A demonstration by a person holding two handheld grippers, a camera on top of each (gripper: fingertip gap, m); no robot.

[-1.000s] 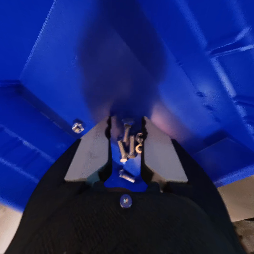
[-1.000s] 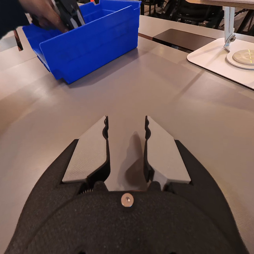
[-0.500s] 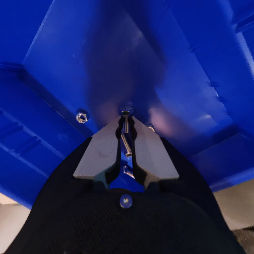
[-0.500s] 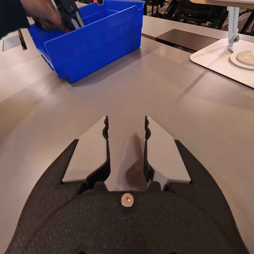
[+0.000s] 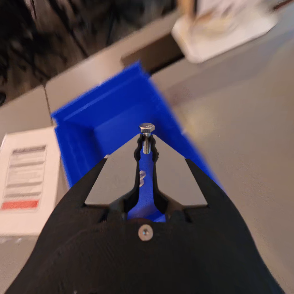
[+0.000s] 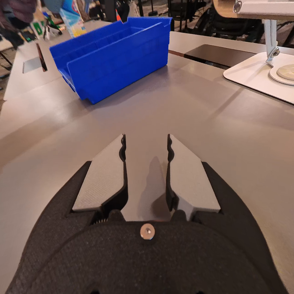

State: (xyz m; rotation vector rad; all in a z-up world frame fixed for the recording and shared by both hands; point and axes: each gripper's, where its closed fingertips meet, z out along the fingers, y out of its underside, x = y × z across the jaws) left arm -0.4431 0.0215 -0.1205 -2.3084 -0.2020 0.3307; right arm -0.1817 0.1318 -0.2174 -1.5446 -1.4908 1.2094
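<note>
My left gripper (image 5: 146, 135) is shut on a silver hex-head bolt (image 5: 146, 138), head pointing away, threaded shank between the fingertips. It is lifted above a blue plastic bin (image 5: 114, 120), where more metal parts (image 5: 142, 176) lie blurred on the floor. My right gripper (image 6: 146, 136) is open and empty, low over the grey table (image 6: 206, 127). The blue bin (image 6: 114, 63) stands ahead and to its left in the right wrist view.
A white box with a printed label (image 5: 25, 175) sits left of the bin. A white base plate with a stand (image 6: 262, 74) is at the right back. A dark cut-out (image 6: 219, 54) lies in the table behind the bin. Clutter and chairs stand beyond the table.
My left gripper closed on the bolt inside the bin and lifted it up and out. The hand and left gripper have left the right wrist view. The right gripper hardly moved.
</note>
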